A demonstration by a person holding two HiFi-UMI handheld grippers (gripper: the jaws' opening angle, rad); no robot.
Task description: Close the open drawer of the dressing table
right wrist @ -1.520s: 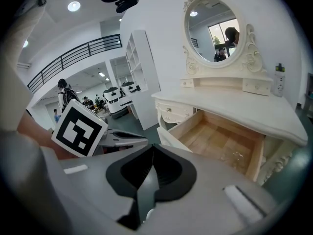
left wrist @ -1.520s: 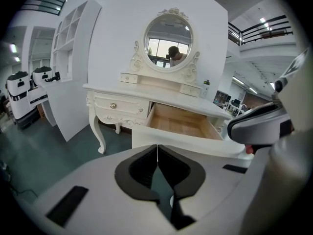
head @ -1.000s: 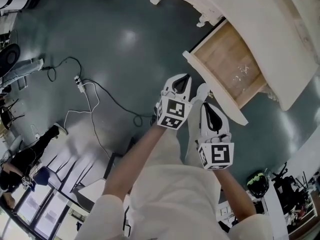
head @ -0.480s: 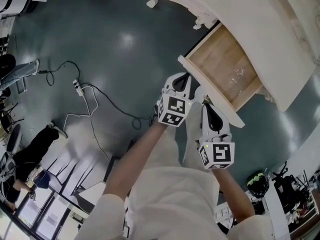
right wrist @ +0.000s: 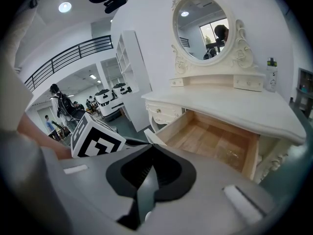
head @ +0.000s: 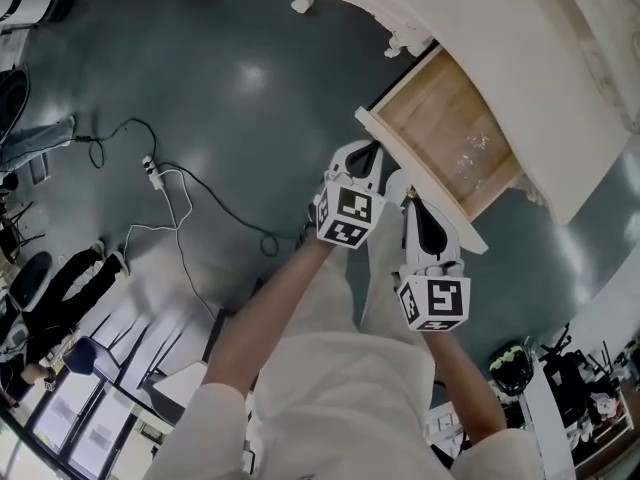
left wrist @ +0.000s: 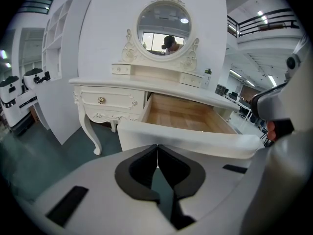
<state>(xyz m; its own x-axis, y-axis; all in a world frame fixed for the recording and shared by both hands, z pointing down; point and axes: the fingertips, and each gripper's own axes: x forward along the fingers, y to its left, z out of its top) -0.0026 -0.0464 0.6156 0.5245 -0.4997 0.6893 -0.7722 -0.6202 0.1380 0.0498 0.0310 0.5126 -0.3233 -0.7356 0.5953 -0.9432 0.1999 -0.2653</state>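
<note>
A white dressing table [head: 520,28] stands ahead of both hand-held grippers. Its wooden drawer [head: 440,133] is pulled well out, with the front panel just beyond their tips. The left hand-held gripper [head: 370,153] and right hand-held gripper [head: 413,203] each have their jaws pressed together, holding nothing. The drawer should close best if both tips press evenly on the panel and push straight inward, so it does not skew.

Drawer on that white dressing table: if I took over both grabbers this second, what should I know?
Left gripper: shut, empty, tips at the front panel of the drawer.
Right gripper: shut, empty, beside it at the same panel.
The drawer is pulled well out of the dressing table, wooden bottom showing.
Done: both grippers are at the front.
Left: push the drawer in until flush.
</note>
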